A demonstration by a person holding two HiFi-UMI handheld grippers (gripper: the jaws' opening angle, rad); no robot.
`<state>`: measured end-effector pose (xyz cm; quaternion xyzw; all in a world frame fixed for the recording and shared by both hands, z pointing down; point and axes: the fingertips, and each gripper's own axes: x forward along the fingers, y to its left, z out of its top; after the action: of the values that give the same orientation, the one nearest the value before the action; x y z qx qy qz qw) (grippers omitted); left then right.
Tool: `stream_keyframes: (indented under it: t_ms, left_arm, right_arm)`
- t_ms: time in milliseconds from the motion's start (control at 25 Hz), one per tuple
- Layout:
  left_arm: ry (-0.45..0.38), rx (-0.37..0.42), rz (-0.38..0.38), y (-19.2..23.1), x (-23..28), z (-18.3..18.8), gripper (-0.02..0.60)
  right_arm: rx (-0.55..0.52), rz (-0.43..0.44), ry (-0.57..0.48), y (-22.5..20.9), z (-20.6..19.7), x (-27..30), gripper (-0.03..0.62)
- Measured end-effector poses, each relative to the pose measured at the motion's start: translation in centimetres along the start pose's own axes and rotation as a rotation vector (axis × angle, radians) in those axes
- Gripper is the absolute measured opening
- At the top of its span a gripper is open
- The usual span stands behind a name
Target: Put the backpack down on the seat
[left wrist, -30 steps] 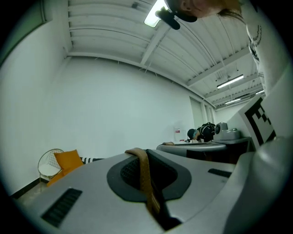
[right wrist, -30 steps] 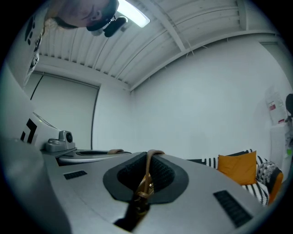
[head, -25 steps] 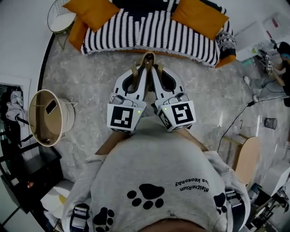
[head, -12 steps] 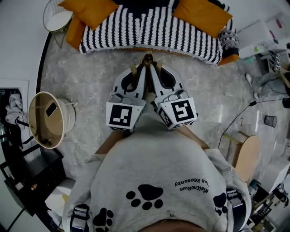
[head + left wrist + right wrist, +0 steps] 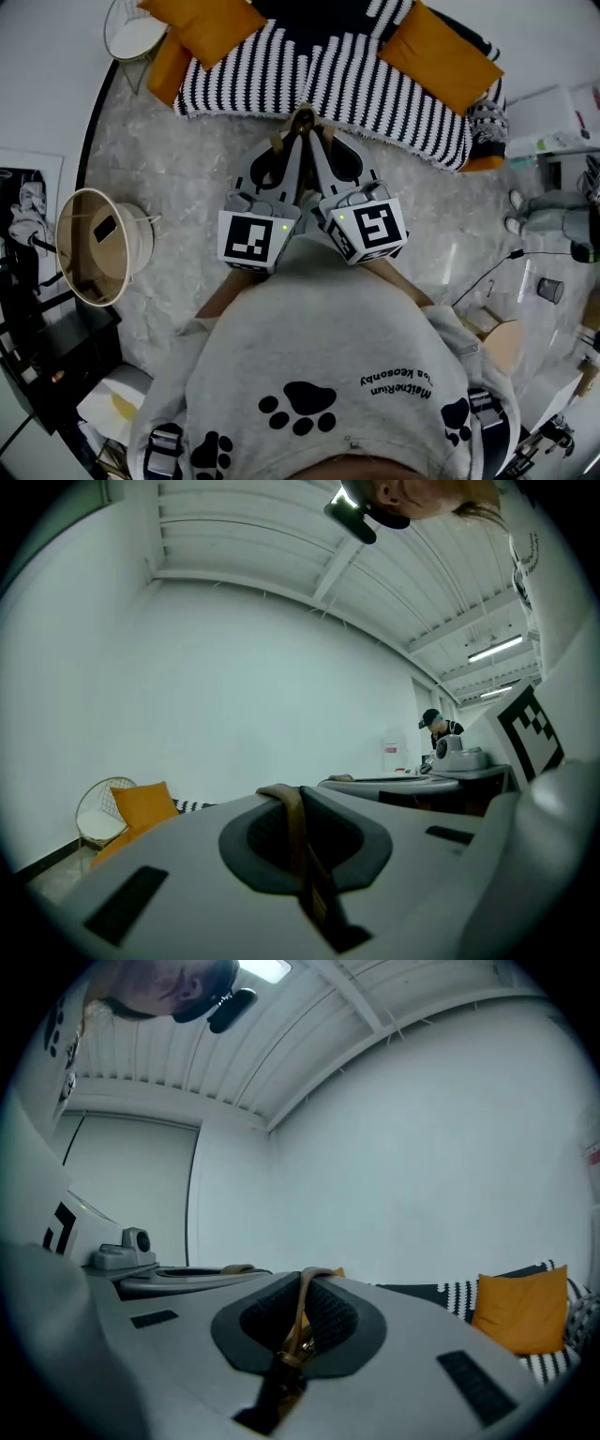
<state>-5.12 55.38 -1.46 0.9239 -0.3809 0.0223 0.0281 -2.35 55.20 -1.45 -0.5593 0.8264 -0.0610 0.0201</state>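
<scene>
Only the backpack's tan straps show, bunched at the gripper tips [image 5: 303,122]; its body is hidden below the grippers and the person's grey sweatshirt. My left gripper [image 5: 292,141] is shut on a tan strap [image 5: 292,827] that runs up between its pads. Close beside it, my right gripper [image 5: 317,142] is shut on another tan strap with a metal buckle [image 5: 300,1321]. Both point level towards the sofa seat [image 5: 356,84], covered with a black-and-white striped blanket, just beyond the tips.
Orange cushions lie at the sofa's left [image 5: 211,28] and right [image 5: 441,56] ends. A wire side table [image 5: 131,37] stands left of the sofa. A round beige tub [image 5: 98,246] sits on the marble floor at left, with black furniture [image 5: 56,356] below it.
The sofa has drawn closer to the gripper tips as the person and both grippers moved towards it. Both grippers keep their hold on the straps.
</scene>
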Motion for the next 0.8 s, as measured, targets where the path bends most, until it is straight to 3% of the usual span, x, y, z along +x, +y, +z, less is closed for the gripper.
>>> stream_keyframes:
  t_ms: [240, 560, 800]
  left_arm:
    - [-0.057, -0.031, 0.078, 3.7, 6.8, 1.7, 0.018]
    - [0.017, -0.016, 0.19, 7.2, 13.8, 1.1, 0.018]
    - [0.048, -0.014, 0.226, 7.7, 17.5, 1.4, 0.018]
  right_arm:
    - [-0.019, 0.085, 0.009, -4.5, 1.5, 6.4, 0.038]
    - [-0.038, 0.212, 0.033, -10.0, 2.2, 12.7, 0.038]
    - [-0.006, 0.271, 0.038, -12.9, 2.6, 15.1, 0.038]
